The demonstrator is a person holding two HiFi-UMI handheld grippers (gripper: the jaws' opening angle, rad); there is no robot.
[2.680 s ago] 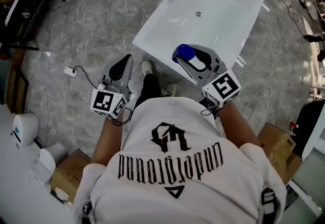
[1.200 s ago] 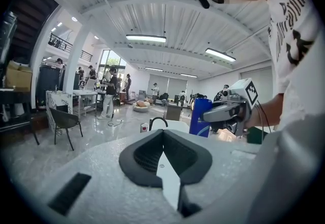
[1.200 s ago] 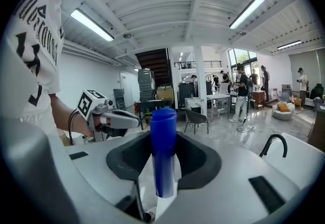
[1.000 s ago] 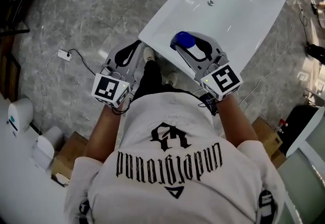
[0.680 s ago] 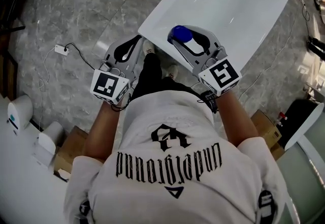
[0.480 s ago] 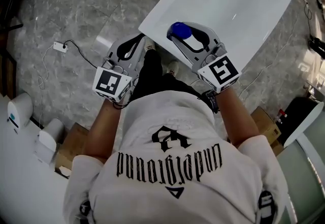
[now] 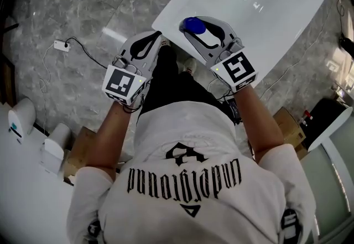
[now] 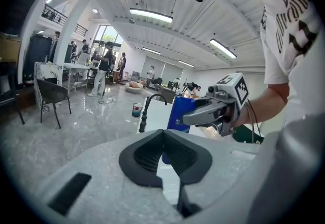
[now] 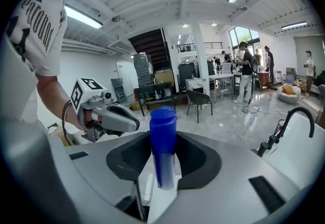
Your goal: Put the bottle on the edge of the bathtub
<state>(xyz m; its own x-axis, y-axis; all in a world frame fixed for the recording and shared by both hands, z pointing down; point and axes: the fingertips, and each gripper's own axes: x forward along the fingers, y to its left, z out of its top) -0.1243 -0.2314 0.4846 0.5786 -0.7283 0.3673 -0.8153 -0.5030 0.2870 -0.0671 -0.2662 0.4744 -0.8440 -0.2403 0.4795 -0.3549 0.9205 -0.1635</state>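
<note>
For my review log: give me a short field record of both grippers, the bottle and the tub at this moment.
Right gripper: shut on the blue bottle, held upright
Left gripper: shut, empty, over the floor beside the bathtub
Bottle position: above the bathtub's near rim; contact cannot be told
Task step: bottle not yet released

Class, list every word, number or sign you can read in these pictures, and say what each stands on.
"Underground": gothic black print on the person's white T-shirt, upside down in the head view.
The blue bottle: small white print, too small to read.
The cubes on the left gripper and right gripper: black-and-white square markers, no words.
</note>
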